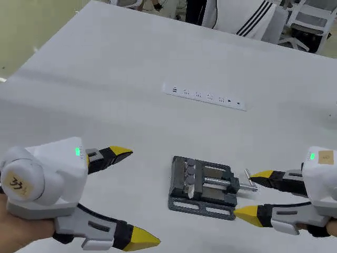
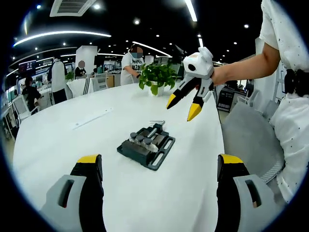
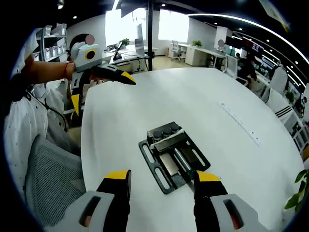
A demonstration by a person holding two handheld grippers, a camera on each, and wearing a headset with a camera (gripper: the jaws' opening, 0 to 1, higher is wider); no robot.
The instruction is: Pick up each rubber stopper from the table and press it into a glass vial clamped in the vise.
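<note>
Rubber stoppers, three grey round caps in a row, sat at one end of a small dark bench vise near the front of the white worktop. They appeared already seated on vials gripped in the vise, though the glass itself was too small to make out. No loose stopper could be seen on the worktop around the vise. The left claw hovered to the left of the vise, spread wide and holding nothing. The right claw hovered just beside the vise's screw handle, also spread and empty. A white power strip lay farther back, well apart from the work. Judging by this, the pressing step looked finished or nearly so. The next move would probably call for checking from above that each stopper sat level, then pushing down any that stood proud.
</note>
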